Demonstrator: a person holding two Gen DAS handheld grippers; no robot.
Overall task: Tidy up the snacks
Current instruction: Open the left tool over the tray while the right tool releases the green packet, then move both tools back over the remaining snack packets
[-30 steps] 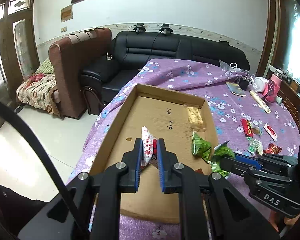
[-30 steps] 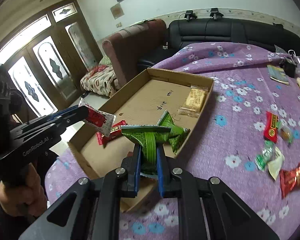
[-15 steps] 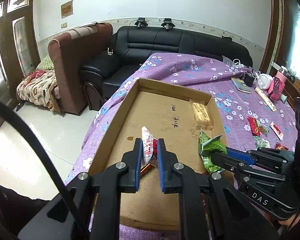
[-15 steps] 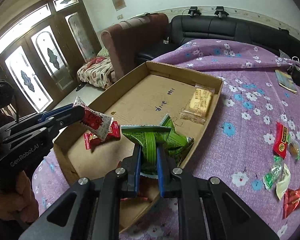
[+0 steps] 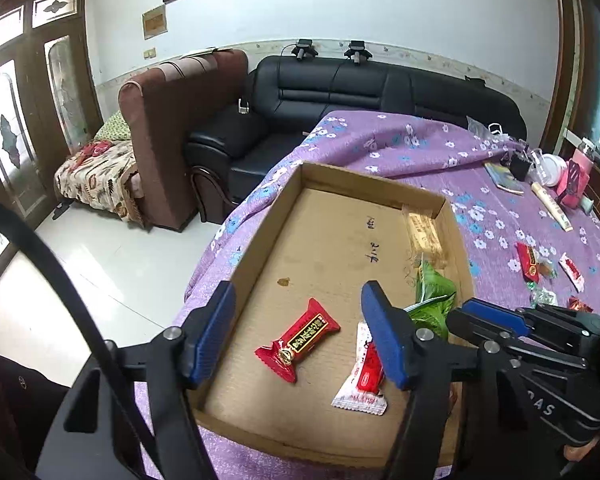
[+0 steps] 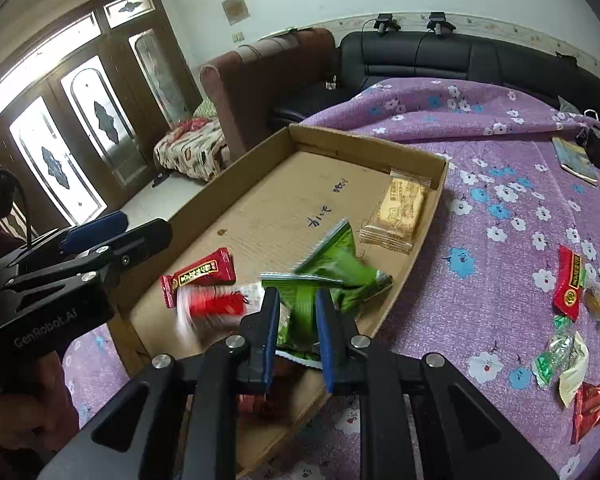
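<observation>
My left gripper (image 5: 296, 336) has just opened, empty; my right gripper (image 6: 298, 334), just easing open, pinches the green packet (image 6: 300, 312), which may snag the cardboard tray (image 6: 440, 200) wall

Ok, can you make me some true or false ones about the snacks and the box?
1. The cardboard box sits on a purple flowered cloth. True.
2. The left gripper is squeezing the white and red snack. False: its jaws have just been opening and stand wide apart, and the snack lies loose in the box.
3. The right gripper has a green packet between its jaws. True.
4. The beige biscuit packet lies outside the box. False: it is inside, near the far right corner.
5. Every snack is in the box already. False: some lie out on the cloth, like the red snack.
</observation>
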